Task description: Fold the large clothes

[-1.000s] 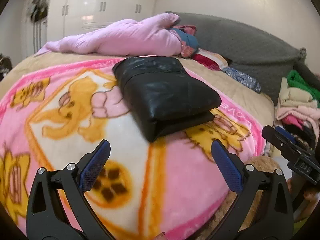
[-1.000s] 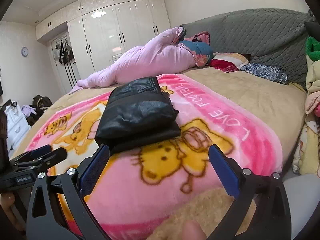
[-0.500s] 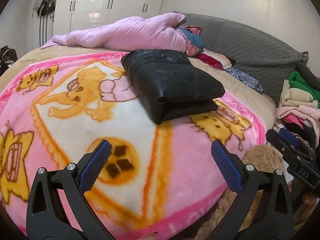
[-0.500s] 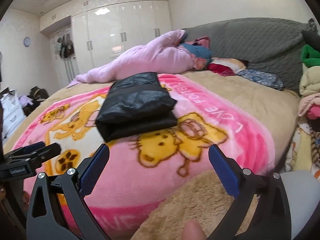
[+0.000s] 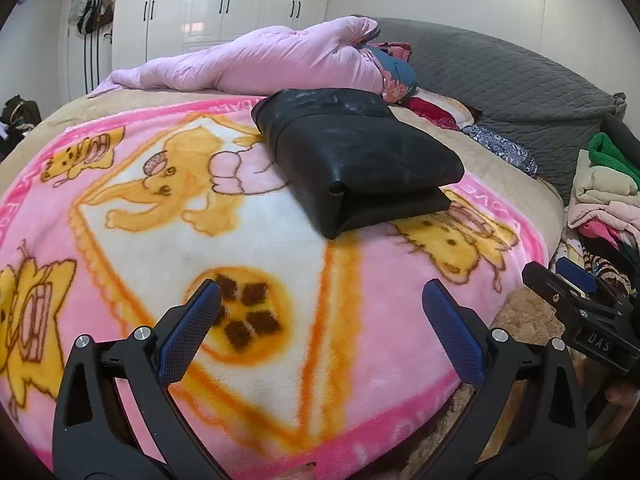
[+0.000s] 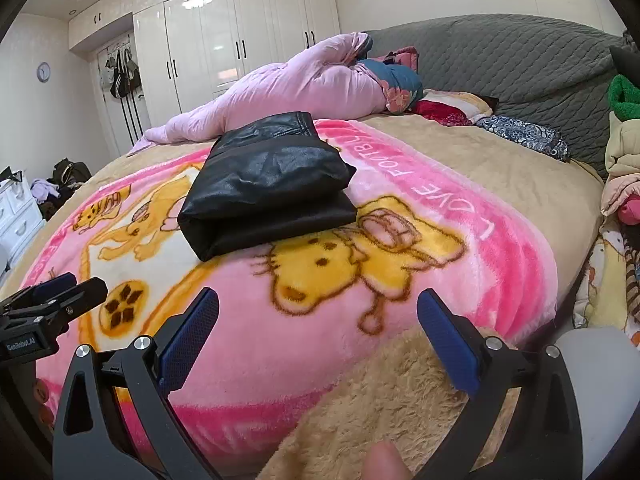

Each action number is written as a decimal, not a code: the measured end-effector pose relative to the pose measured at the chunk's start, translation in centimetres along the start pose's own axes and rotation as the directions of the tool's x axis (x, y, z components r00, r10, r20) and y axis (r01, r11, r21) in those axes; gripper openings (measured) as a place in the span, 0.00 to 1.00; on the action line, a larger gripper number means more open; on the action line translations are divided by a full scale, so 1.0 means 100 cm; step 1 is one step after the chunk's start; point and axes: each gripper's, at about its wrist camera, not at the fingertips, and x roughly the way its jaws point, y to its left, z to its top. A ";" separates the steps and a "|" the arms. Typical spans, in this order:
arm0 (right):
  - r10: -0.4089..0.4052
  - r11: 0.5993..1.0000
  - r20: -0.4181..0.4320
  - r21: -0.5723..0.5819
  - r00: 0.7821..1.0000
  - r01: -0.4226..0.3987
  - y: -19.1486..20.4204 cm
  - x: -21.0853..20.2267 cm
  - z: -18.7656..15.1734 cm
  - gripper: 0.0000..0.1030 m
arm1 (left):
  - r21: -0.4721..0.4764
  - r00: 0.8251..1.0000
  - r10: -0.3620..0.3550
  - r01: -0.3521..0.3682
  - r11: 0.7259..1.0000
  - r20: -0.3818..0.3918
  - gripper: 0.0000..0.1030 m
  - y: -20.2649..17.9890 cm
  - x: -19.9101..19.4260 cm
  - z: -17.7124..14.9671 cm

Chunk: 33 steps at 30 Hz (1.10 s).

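Observation:
A black leather-like garment (image 5: 356, 160) lies folded into a thick rectangle on the pink cartoon blanket (image 5: 160, 240); it also shows in the right wrist view (image 6: 268, 184). My left gripper (image 5: 320, 312) is open and empty, held back from the garment over the blanket's near part. My right gripper (image 6: 318, 316) is open and empty, also held back, above the blanket's (image 6: 400, 272) near edge. Each gripper shows at the edge of the other's view, the right one (image 5: 576, 292) and the left one (image 6: 52, 296).
A pink quilt (image 5: 260, 64) and pillows lie at the far side of the bed against a grey headboard (image 5: 500, 76). A pile of clothes (image 5: 604, 200) stands at the right. White wardrobes (image 6: 224, 36) line the back wall. A beige fluffy blanket (image 6: 380, 400) lies at the near edge.
Both grippers have drawn back from the folded garment, which now looks farther away. Both stay open and empty.

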 end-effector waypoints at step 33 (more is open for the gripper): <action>0.003 1.000 -0.052 0.017 0.999 -0.003 -0.005 0.007 -0.008 0.96 | 0.002 1.000 0.009 -0.009 1.000 -0.008 0.92 0.000 0.001 -0.001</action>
